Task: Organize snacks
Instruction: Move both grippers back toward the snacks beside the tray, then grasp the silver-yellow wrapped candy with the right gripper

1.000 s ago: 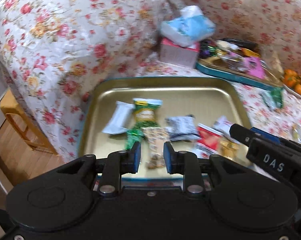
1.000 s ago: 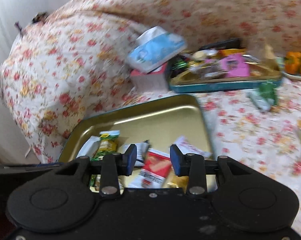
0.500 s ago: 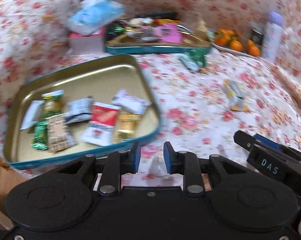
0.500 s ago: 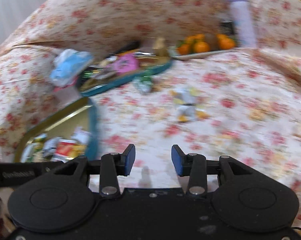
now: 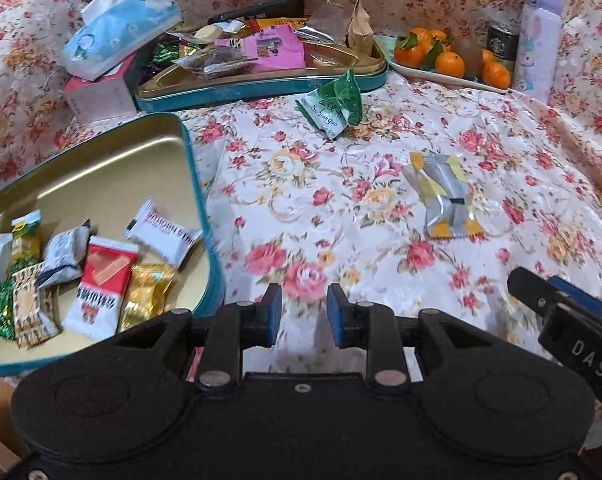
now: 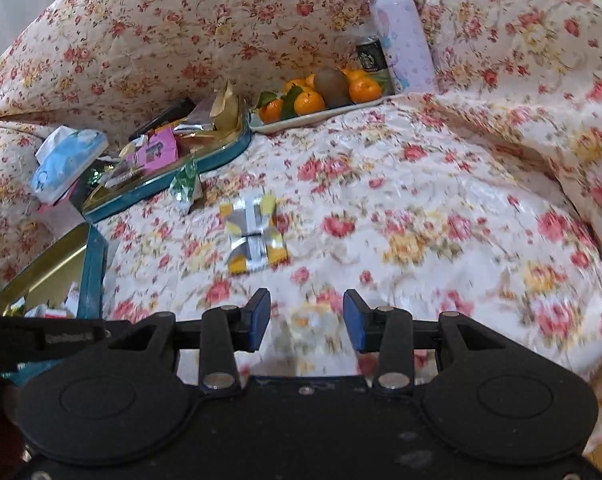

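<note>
We see the silver-yellow packet [image 6: 254,236] lying far-left of the right gripper [image 6: 305,326], long axis running near-far; both grippers' jaws narrowly parted, empty; left gripper [image 5: 303,314] farther.

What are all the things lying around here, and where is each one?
near tray: one, gold inside, teal rim, left; holds seven wrapped snacks
far tray: one, teal, back; heaped with snacks
green packet: one, on the cloth before the far tray
silver-yellow packet: one, mid-cloth, alone
tissue pack: one, blue, back left, on a pink box
fruit plate: one, oranges, back right
bottle: one, lilac, beside the plate
left gripper: open, empty
right gripper: open, empty
</note>
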`<state>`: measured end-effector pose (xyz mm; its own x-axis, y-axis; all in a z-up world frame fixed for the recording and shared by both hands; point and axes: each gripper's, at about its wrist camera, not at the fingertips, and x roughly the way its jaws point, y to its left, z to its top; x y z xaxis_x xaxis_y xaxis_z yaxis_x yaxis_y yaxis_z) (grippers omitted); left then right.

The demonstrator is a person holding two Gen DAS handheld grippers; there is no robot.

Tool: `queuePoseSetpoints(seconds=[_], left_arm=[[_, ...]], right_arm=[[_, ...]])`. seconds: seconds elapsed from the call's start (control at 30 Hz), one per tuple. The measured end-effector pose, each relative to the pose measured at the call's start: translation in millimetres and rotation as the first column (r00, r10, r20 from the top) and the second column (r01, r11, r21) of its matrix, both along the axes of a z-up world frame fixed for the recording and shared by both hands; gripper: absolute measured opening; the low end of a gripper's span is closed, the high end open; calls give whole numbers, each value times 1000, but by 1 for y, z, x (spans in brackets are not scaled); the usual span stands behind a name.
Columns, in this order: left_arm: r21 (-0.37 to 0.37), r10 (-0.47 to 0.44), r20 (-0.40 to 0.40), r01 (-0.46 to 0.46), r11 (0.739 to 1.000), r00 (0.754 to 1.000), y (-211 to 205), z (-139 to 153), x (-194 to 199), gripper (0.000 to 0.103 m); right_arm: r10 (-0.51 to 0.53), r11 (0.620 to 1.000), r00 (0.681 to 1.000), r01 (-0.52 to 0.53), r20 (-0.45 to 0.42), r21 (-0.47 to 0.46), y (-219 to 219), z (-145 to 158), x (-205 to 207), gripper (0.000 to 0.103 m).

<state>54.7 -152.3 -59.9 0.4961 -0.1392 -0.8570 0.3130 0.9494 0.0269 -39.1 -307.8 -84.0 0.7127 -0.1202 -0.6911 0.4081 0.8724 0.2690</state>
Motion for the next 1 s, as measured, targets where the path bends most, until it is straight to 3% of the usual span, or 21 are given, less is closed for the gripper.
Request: queuePoseSetpoints(seconds=[0.3,0.67,0.87,1.0], left_arm=[[3,27,-43,-27,1000,999,-6,-15,25,36],[29,-8,23,7,1000,1000,-12,-19,23,36],[-8,9,6,-9,1000,1000,-7,-19,27,36],[9,2,21,-3,1000,1000,-10,-19,25,37]], right_arm=[[53,998,999,-53,3,-30,4,4,38,46],[84,995,996,-84,-11,-55,8,-2,65,48],[98,993,995,-99,-14,-60,9,-6,78,49],[146,987,989,-148,-31,-66,13,-13,91,52]])
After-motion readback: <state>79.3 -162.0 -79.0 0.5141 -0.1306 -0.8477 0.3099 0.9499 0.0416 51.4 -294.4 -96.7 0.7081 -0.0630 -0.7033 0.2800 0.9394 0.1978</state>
